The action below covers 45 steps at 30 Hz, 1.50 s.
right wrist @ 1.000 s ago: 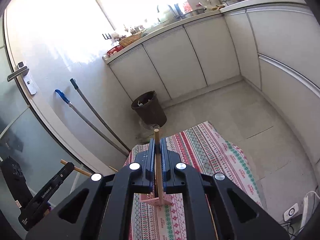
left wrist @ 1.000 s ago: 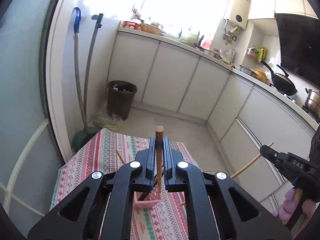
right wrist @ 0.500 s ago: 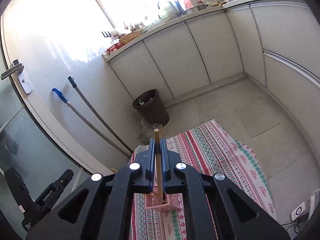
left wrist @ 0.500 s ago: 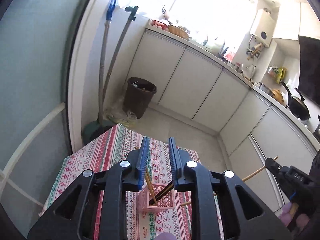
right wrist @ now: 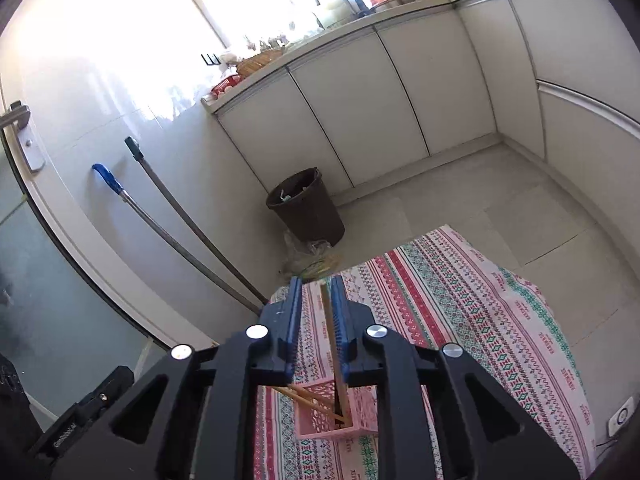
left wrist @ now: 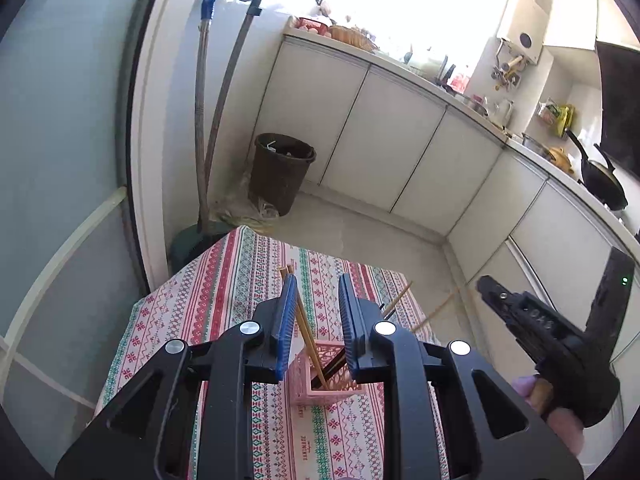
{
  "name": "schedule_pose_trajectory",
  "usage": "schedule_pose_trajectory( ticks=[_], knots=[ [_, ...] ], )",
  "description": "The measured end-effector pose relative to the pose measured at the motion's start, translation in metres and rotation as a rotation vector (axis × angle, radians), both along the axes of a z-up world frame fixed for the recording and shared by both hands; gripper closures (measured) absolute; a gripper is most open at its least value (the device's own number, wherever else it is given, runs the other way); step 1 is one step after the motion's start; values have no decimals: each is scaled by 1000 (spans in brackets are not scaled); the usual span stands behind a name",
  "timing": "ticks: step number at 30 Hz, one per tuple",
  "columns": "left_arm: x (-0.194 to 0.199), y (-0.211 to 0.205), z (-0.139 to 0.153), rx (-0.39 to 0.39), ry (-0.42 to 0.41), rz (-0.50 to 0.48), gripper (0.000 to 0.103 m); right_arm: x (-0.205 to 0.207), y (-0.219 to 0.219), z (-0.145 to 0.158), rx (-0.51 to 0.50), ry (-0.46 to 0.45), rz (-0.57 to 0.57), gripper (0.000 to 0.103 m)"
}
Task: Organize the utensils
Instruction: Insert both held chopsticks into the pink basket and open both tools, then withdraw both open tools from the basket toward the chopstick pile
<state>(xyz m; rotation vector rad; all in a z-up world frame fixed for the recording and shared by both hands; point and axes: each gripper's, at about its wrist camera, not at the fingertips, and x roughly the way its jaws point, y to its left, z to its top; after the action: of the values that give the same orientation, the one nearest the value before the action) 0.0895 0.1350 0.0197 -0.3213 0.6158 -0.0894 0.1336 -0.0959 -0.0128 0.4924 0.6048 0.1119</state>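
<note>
Both grippers, left gripper [left wrist: 316, 312] and right gripper [right wrist: 316, 312], have just parted their fingers narrowly, dropping their chopsticks [left wrist: 306, 330] into the pink basket [left wrist: 334, 394] on the desk [left wrist: 224, 292].

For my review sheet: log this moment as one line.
left claw: open, just opened | right claw: just opened, chopstick between pads | pink holder: chopsticks inside | stage: release

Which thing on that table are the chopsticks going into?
Find the small table with the striped red, white and green cloth. On it stands one pink box with lacy cut-out walls, chopsticks leaning inside. Nothing else there is pink.
</note>
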Motion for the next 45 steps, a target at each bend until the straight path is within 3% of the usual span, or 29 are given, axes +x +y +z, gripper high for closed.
schedule_pose_trajectory(
  ticks=[4, 11, 15, 22, 29, 36, 42, 45],
  knots=[
    [-1, -12, -4, 48, 6, -23, 77, -11, 2, 3, -70, -5, 4, 68],
    [-6, -36, -15, 145, 28, -47, 64, -30, 3, -6, -214, 37, 3, 66],
    [-11, -43, -25, 176, 37, -44, 45, -42, 1, -15, -274, 54, -5, 53],
    [-12, -53, -42, 213, 86, -42, 28, -57, -7, -32, -348, 96, -23, 39],
    [-14, -66, -53, 240, 117, -63, 22, -66, -21, -45, -376, 148, -59, 34],
    [-18, -78, -62, 253, 144, -90, 10, -75, -36, -54, -391, 177, -98, 19],
    [-19, -89, -71, 276, 173, -118, 8, -82, -57, -66, -371, 240, -104, 8],
    [-18, -98, -78, 293, 196, -143, 7, -84, -69, -79, -340, 301, -88, 7]
  ],
)
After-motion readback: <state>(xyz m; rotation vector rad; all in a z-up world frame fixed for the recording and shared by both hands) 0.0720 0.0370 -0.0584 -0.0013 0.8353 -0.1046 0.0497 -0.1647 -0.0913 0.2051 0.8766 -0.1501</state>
